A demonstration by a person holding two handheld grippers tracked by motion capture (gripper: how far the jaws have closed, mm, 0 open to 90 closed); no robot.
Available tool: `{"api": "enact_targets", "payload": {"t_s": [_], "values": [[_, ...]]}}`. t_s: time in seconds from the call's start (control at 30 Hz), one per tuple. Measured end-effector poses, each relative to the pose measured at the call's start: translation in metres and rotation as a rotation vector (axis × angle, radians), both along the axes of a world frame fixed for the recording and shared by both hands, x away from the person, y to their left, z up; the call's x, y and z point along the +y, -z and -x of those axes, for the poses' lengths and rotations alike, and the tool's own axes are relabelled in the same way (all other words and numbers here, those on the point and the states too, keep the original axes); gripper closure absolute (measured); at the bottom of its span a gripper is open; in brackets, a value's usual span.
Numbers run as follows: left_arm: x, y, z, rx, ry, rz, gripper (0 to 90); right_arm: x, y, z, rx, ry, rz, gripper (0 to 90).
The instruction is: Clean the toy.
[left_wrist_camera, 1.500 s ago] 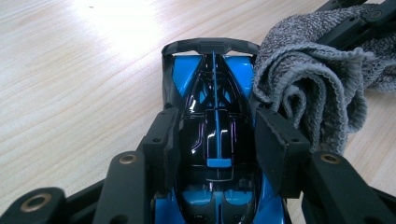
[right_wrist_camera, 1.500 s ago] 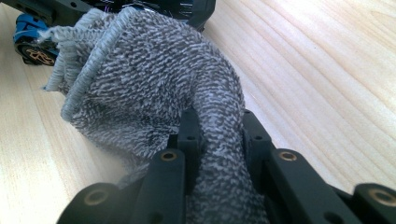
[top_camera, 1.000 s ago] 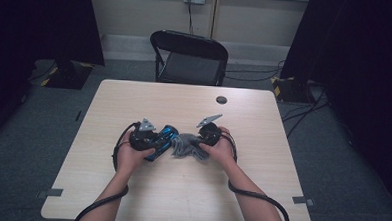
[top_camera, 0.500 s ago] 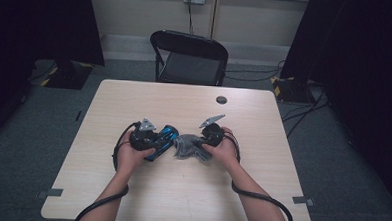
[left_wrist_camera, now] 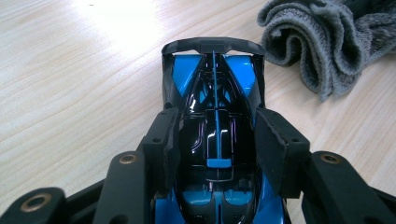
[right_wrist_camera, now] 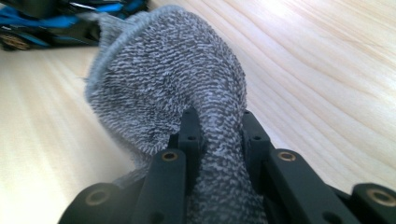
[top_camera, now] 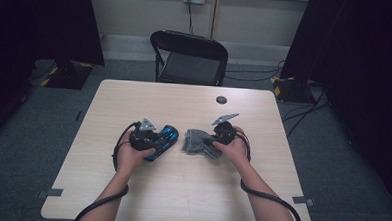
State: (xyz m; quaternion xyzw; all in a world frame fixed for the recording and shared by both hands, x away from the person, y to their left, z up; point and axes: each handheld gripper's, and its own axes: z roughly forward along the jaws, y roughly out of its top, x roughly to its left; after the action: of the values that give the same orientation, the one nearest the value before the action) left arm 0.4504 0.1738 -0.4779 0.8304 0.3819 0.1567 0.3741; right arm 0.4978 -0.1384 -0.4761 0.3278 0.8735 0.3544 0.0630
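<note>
Left gripper (top_camera: 163, 139): about half spread, pads pressed on both flanks of a blue and black toy car (left_wrist_camera: 215, 112); car lying on the table (top_camera: 180, 190), rear wing pointing away past the fingertips.
Right gripper (top_camera: 206, 140): nearly closed, pinched on a bunched grey sock (right_wrist_camera: 187, 88); sock rising out between the fingertips and flopping forward and to the left of them.
Car and sock: just beside each other between the two grippers, a narrow strip of table showing between them in the high view.
Left gripper view: glossy roof, blue centre stripe and rear wing of the car; folds of the sock ahead and to the right of the wing.
Right gripper view: looped knit of the sock close up; part of the car beyond it, upper left, blurred.
High view: both hands and trailing cables, a chair (top_camera: 189, 57) behind the table, a small dark round thing (top_camera: 221, 99) on the far part of the table, too small to identify.
</note>
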Motion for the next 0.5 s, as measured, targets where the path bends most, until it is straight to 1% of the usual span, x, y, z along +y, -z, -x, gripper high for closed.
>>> {"api": "enact_targets", "payload": {"t_s": [0.1,0.13,0.2,0.23,0.37,0.4,0.43,0.5], "values": [[0.000,0.000,0.000,0.004,-0.002,-0.002,51.3,0.001,-0.004,0.005,-0.004,-0.018,-0.019,75.2],[0.000,-0.001,0.000,0.005,-0.002,-0.003,51.3,0.002,-0.006,0.007,-0.010,-0.028,-0.026,75.2],[0.000,-0.001,0.000,-0.004,0.000,-0.019,51.3,0.005,-0.013,0.014,-0.021,-0.062,-0.037,75.2],[0.000,-0.001,0.000,-0.003,-0.001,-0.018,51.3,0.005,-0.013,0.014,-0.021,-0.062,-0.037,75.2],[0.000,-0.001,0.000,-0.003,-0.001,-0.017,51.3,0.012,-0.023,0.024,-0.036,-0.117,-0.045,75.2],[0.000,-0.001,0.000,-0.003,-0.001,-0.017,51.3,0.017,-0.026,0.030,-0.039,-0.141,-0.047,75.2],[0.000,-0.001,0.000,-0.003,-0.001,-0.017,51.3,0.017,-0.026,0.030,-0.039,-0.141,-0.047,75.2],[0.000,-0.001,0.000,-0.002,0.000,-0.020,51.3,0.021,-0.027,0.035,-0.039,-0.163,-0.045,75.2]]}}
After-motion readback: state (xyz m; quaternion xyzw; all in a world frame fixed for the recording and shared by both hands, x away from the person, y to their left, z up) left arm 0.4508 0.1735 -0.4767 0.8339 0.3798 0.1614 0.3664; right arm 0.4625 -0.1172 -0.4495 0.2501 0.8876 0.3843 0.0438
